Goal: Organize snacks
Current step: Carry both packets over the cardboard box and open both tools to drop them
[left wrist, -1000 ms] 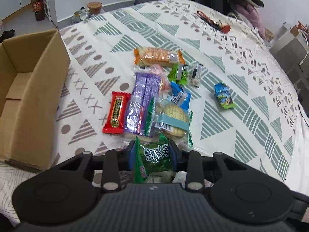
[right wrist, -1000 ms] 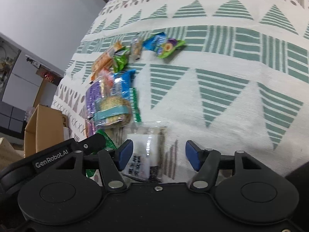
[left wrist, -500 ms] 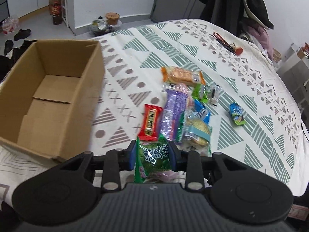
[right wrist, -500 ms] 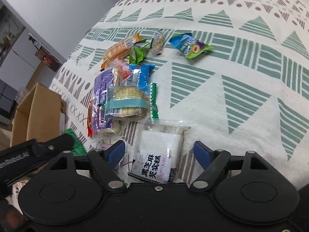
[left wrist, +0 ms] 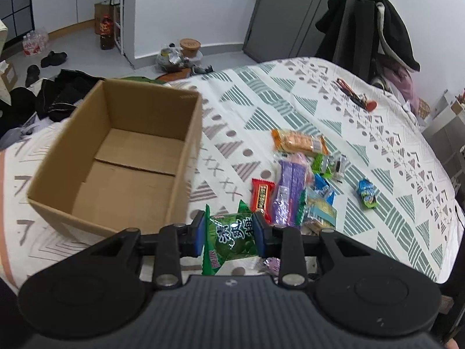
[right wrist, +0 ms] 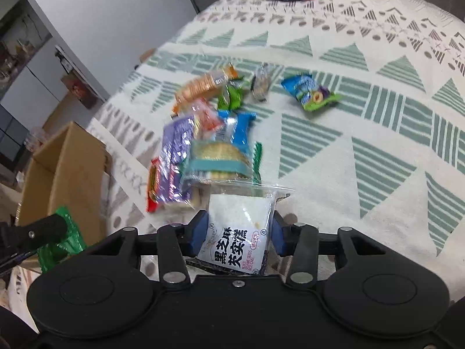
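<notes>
Both hands loaded here: the left gripper [left wrist: 229,234] has its jaws clamped on a green snack packet [left wrist: 231,237], held in the air just off the near right corner of the cardboard box [left wrist: 116,157], which sits open and empty toward the bed's [left wrist: 392,192] left edge. The right gripper [right wrist: 237,237] has its jaws pinching a white sesame rice cake packet [right wrist: 237,232] above the near end of the snack pile [right wrist: 203,145]. The risks, as I judge them: both wrappers are slick film gripped by a narrow pinch, so a quick swing could let one slide out. The two grippers are close, and reaching for the box together could knock them. A release short of the rim drops it onto the bed.
</notes>
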A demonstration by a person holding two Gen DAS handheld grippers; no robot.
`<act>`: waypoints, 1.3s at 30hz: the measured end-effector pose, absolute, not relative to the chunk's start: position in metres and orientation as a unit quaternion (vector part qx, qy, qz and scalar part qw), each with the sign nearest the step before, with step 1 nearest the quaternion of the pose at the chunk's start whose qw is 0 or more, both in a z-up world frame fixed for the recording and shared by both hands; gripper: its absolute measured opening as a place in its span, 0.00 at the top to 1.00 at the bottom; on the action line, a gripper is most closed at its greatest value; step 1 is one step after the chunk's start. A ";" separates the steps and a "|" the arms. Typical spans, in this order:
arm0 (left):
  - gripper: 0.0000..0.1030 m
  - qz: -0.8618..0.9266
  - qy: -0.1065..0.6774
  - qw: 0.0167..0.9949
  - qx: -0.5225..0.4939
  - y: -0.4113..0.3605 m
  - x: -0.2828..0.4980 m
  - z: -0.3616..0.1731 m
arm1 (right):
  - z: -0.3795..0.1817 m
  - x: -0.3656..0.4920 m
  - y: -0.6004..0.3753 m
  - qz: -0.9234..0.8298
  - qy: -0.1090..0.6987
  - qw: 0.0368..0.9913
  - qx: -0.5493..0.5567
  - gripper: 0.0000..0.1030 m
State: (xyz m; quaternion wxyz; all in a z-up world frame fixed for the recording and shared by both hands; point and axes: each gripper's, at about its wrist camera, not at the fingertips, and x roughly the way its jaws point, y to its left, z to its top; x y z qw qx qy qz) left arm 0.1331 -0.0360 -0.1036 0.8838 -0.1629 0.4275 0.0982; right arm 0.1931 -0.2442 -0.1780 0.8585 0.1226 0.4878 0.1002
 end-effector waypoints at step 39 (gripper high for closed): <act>0.68 0.213 0.359 0.889 -0.190 0.088 0.106 -0.058 | -0.110 0.196 -0.120 0.304 0.383 0.860 0.148 0.58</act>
